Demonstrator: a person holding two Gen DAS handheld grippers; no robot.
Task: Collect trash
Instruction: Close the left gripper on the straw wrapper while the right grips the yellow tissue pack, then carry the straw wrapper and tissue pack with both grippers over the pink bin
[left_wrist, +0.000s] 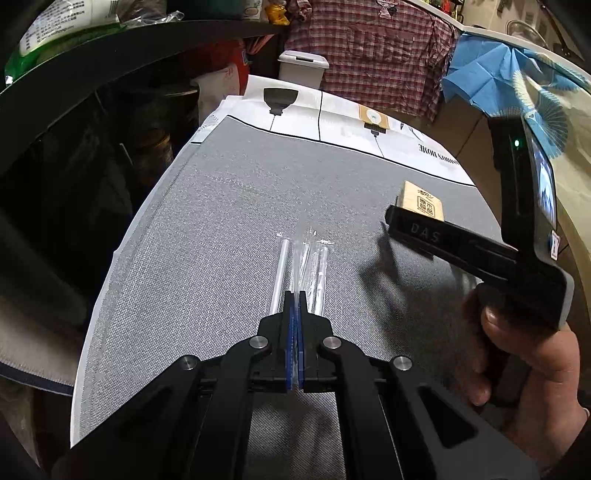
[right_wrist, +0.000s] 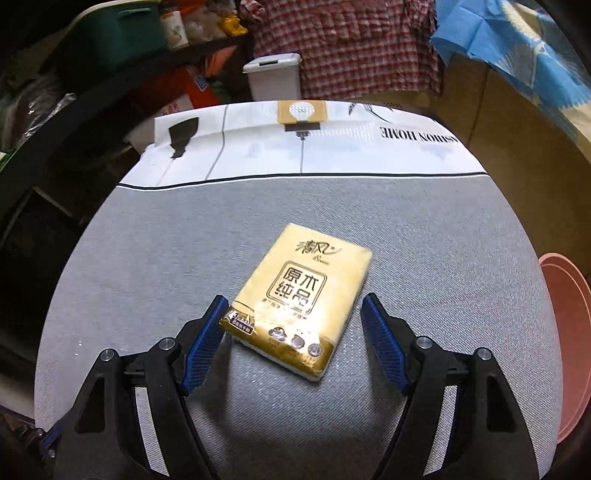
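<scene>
Grey-clothed table (right_wrist: 424, 229), cluttered room behind. Your right gripper (right_wrist: 293, 301): fingers apart, straddling near end of tissue pack (right_wrist: 303, 295); pack flat, long axis leaning slightly right. Your left gripper (left_wrist: 295, 295): fingers together on clear straw wrappers (left_wrist: 306, 258).

Tissue pack (right_wrist: 301, 295): large boxed characters "原木纯品"; a brand logo above them; "3" and "8" on the gold band at its near end.
Bench cloth (right_wrist: 417, 136): "FASHION HOME", seen upside down on the white border.
Right gripper (left_wrist: 388, 218): "DAS" on a finger (left_wrist: 424, 232).
</scene>
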